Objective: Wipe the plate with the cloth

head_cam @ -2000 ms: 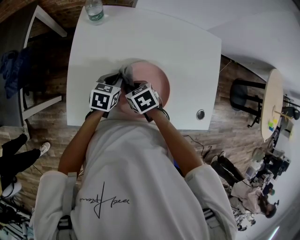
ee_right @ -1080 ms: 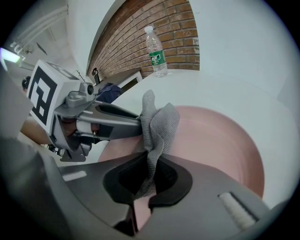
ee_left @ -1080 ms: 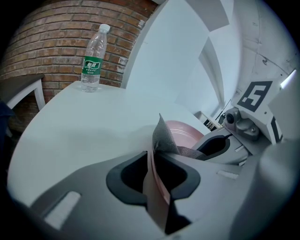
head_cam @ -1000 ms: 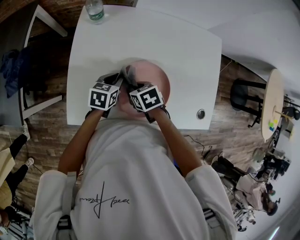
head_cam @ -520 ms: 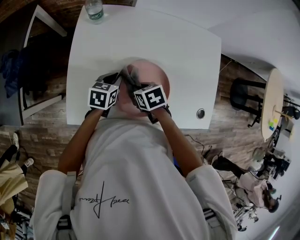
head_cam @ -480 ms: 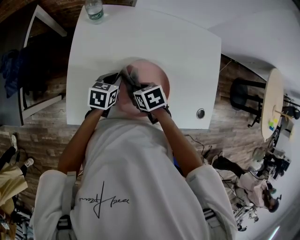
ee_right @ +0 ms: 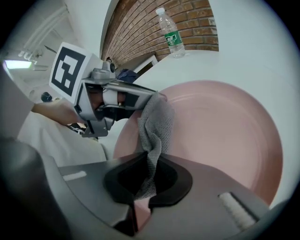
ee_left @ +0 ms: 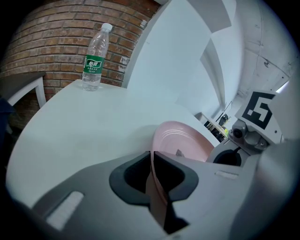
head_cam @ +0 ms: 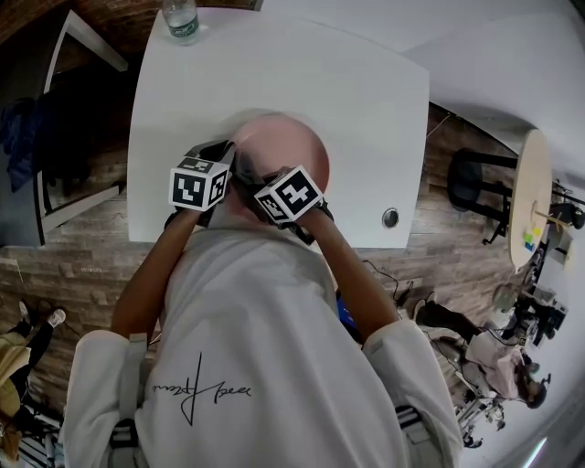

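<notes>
From the head view, I have both grippers side by side over the near part of the pink plate (head_cam: 294,144), which sits on the white table (head_cam: 366,82). The left gripper (head_cam: 226,157) reaches the plate's rim on my left. The right gripper (head_cam: 249,180) points across the plate face just beside it, and their marker cubes are close together. A water bottle (head_cam: 180,18) stands well beyond both sets of jaws, at the table's far edge. This view is too small for me to read the jaws.

In the left gripper view, my jaws are drawn in tight on the plate's rim. The rim runs edge-on straight down the slot between them, with a pad touching it on either side. The rest of the plate spreads out ahead and to the right of the jaws. The right gripper's body and cube sit past it on that side, and the bottle is far ahead to the left.

In the right gripper view, my jaws are pinched narrow on a grey mesh cloth (ee_right: 154,124). It rises from between the pads in a twisted fold and lies against the plate just ahead of them. The plate face fills the space ahead and to the right. The left gripper is clamped on the rim ahead to the left, right next to the top of the cloth.
</notes>
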Motion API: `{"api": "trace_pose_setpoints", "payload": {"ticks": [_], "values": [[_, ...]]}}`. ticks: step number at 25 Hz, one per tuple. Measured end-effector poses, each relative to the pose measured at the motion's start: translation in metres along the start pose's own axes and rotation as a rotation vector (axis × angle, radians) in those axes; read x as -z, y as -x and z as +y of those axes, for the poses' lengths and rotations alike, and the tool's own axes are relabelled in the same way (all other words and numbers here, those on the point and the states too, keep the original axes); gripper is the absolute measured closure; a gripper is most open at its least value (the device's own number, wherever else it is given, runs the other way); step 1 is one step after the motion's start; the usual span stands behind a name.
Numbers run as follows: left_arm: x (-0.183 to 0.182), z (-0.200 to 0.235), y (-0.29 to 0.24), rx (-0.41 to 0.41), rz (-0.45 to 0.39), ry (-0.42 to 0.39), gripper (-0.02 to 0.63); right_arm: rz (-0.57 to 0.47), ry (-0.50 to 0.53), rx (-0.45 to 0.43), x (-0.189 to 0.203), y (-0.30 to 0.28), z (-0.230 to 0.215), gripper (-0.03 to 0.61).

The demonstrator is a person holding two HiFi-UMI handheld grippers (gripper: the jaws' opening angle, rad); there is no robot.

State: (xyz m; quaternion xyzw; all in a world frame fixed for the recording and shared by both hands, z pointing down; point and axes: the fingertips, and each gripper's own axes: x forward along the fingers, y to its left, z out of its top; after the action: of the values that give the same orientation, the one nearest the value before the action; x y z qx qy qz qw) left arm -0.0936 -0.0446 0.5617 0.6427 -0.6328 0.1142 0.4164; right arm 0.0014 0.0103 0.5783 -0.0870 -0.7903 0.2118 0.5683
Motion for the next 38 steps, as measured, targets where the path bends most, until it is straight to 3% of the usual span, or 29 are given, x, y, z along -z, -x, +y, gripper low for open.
{"api": "trace_pose_setpoints", "payload": {"ticks": [9, 16, 38], "values": [[0.000, 0.001, 0.001, -0.002, 0.000, 0.001, 0.573, 0.125, 0.033, -0.116, 0.027, 0.000, 0.013, 0.558], [0.001, 0.001, 0.000, -0.004, -0.003, 0.002, 0.574, 0.197, 0.053, -0.151, 0.046, 0.003, 0.015, 0.558], [0.001, 0.001, 0.002, 0.000, -0.001, 0.006, 0.574, 0.374, 0.179, -0.071, 0.082, 0.025, -0.012, 0.558]]}}
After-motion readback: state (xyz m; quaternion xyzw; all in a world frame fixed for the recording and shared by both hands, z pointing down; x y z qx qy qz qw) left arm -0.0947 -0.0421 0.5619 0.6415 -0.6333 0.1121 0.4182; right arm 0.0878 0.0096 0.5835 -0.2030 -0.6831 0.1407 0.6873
